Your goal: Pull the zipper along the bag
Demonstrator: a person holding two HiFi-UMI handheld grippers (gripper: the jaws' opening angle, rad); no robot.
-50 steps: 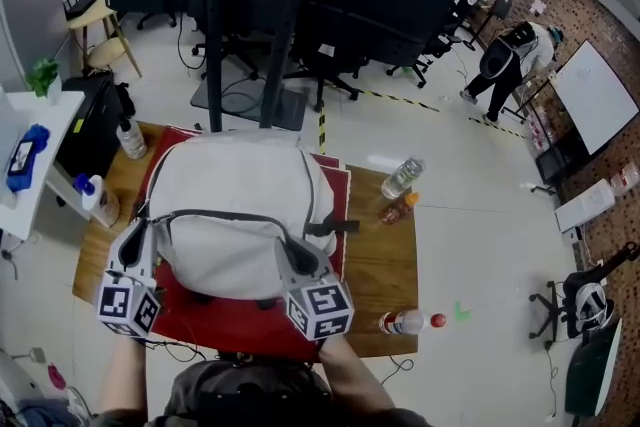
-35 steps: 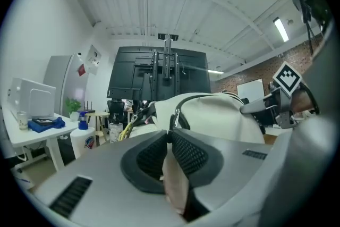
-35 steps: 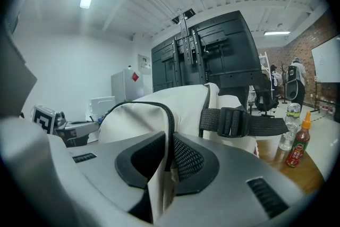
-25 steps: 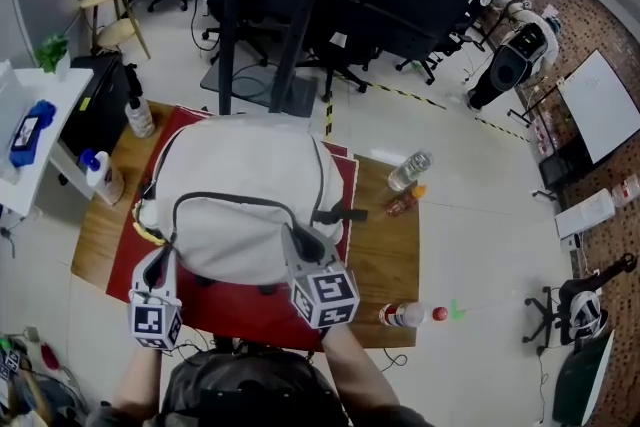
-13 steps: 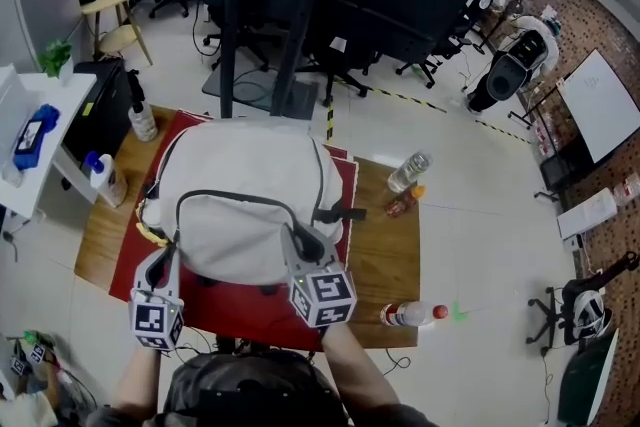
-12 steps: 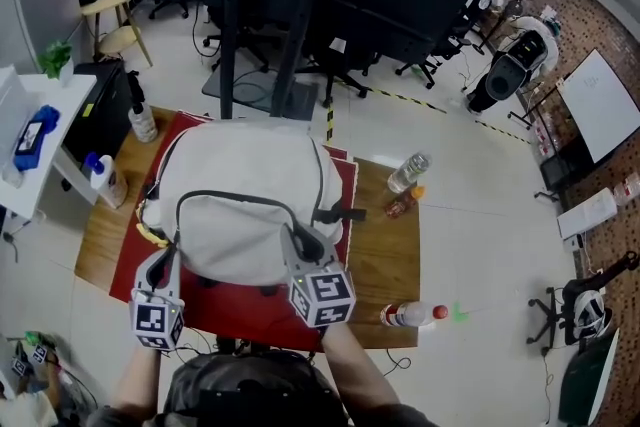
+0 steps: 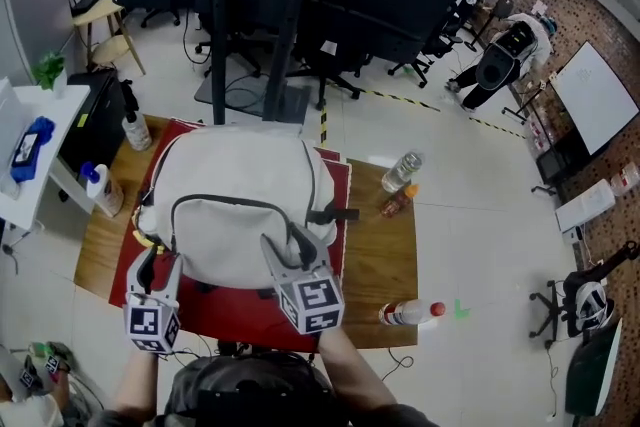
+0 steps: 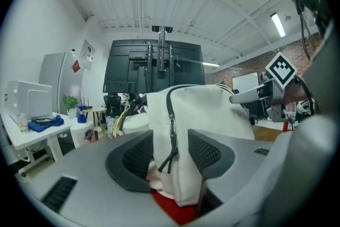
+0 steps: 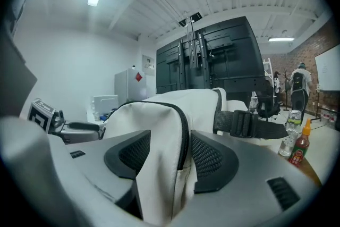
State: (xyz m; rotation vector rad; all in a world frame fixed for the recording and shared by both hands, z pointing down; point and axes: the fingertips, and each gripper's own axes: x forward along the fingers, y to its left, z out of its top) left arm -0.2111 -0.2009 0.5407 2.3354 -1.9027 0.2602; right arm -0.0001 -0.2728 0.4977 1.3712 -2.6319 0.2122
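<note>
A white backpack (image 7: 240, 185) lies on a red mat (image 7: 240, 320) on the wooden table (image 7: 380, 255). A dark zipper (image 7: 230, 202) arcs over its near side. My left gripper (image 7: 152, 260) is at the bag's near left corner. In the left gripper view the jaws (image 8: 170, 154) have just been opening and stand wide, with the zipper pull (image 8: 171, 130) and a fold of fabric loose between them. My right gripper (image 7: 285, 250) is at the near right end of the zipper. Its jaws (image 9: 169, 154) have also just been opening, and the zipper seam (image 9: 184, 125) runs between the pads unpressed.
On the table's right stand a clear bottle (image 7: 402, 172) and a sauce bottle (image 7: 397, 204); a red-capped bottle (image 7: 408, 315) lies near the front edge. A spray bottle (image 7: 130, 127) and a blue-capped bottle (image 7: 100, 190) stand at the left. A black rack (image 7: 280, 15) rises behind.
Both grippers' jaws stand wider apart than half a second ago and have let go of the bag's fabric. The hands have hardly moved, and the bag lies as before.
</note>
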